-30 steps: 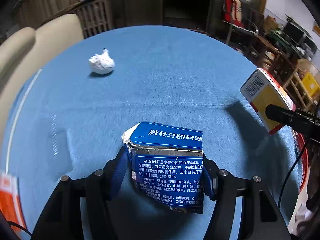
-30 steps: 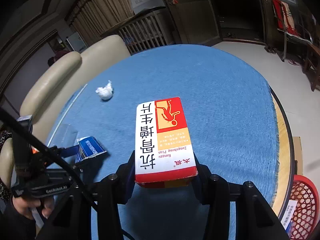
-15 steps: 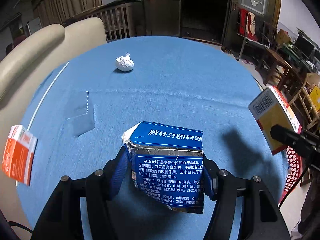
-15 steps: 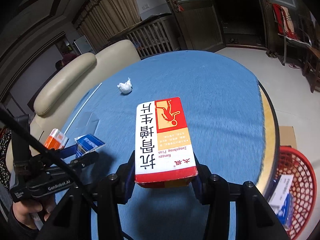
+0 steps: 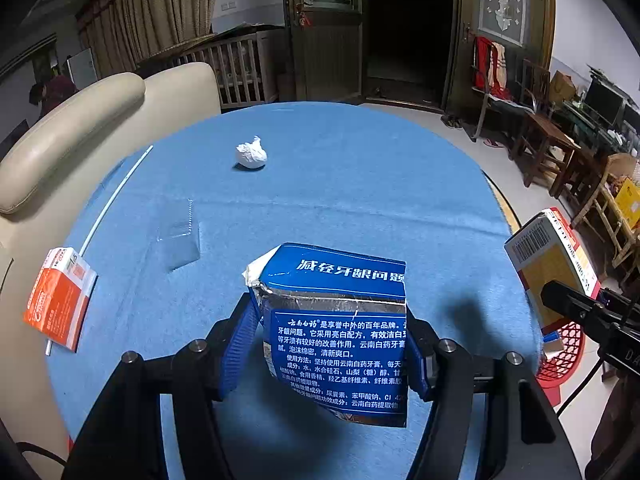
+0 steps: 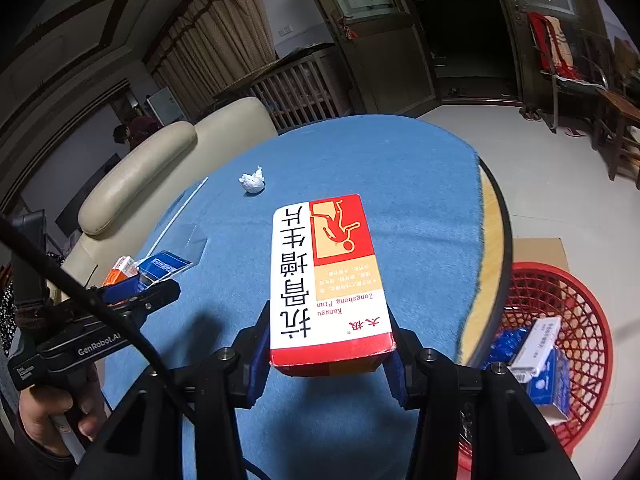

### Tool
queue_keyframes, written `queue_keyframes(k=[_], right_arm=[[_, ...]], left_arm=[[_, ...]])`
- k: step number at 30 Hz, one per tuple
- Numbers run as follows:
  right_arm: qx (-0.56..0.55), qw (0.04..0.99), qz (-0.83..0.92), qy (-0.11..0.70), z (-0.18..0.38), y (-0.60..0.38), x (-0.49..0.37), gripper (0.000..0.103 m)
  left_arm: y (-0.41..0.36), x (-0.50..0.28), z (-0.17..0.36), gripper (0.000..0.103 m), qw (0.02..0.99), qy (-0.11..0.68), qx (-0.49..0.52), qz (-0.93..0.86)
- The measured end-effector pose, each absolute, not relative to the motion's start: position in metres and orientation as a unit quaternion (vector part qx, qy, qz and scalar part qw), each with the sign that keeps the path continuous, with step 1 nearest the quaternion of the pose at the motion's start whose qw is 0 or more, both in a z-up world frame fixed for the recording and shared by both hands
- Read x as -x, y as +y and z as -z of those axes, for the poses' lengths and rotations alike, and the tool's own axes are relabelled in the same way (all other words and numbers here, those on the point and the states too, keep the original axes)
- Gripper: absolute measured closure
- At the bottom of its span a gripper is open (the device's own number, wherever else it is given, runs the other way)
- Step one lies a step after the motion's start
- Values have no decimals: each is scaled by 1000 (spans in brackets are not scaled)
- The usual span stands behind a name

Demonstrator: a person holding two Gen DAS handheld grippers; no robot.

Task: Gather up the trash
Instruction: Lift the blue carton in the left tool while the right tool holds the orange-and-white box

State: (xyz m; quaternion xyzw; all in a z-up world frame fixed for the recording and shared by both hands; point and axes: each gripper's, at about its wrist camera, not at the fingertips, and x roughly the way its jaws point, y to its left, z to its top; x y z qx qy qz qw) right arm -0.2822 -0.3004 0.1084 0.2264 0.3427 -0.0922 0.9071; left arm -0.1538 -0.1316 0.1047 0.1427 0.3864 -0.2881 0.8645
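Observation:
My left gripper (image 5: 330,344) is shut on a torn blue toothpaste box (image 5: 340,328), held above the blue tablecloth (image 5: 340,184). My right gripper (image 6: 326,354) is shut on a red, white and yellow medicine box (image 6: 324,276); that box also shows at the right edge of the left wrist view (image 5: 550,264). The left gripper (image 6: 148,280) with its blue box appears at the left of the right wrist view. A crumpled white paper ball (image 5: 251,154) lies far back on the cloth, also seen as paper ball (image 6: 253,181). An orange box (image 5: 60,296) rests at the table's left edge.
A red mesh basket (image 6: 560,280) stands on the floor right of the table, holding several boxes. A clear plastic piece (image 5: 178,236) and a thin white stick (image 5: 116,192) lie on the cloth. A cream sofa (image 5: 80,128) stands behind the table; wooden furniture (image 5: 552,152) fills the right.
Both grippers pulled back and rose with their boxes; more of the table shows. The orange box entered the left wrist view and the red basket entered the right wrist view.

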Motion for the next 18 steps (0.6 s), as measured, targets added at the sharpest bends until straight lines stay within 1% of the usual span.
queue_keyframes(k=[7,18], right_arm=[[-247,901,119,336,-101,-321,317,53],[-299,882,208,300,-95,-390,396,53]], left_arm=[[-143,174,-103,37,857,386,-149,307],[-201,211,-104,37,832,379,-170,368]])
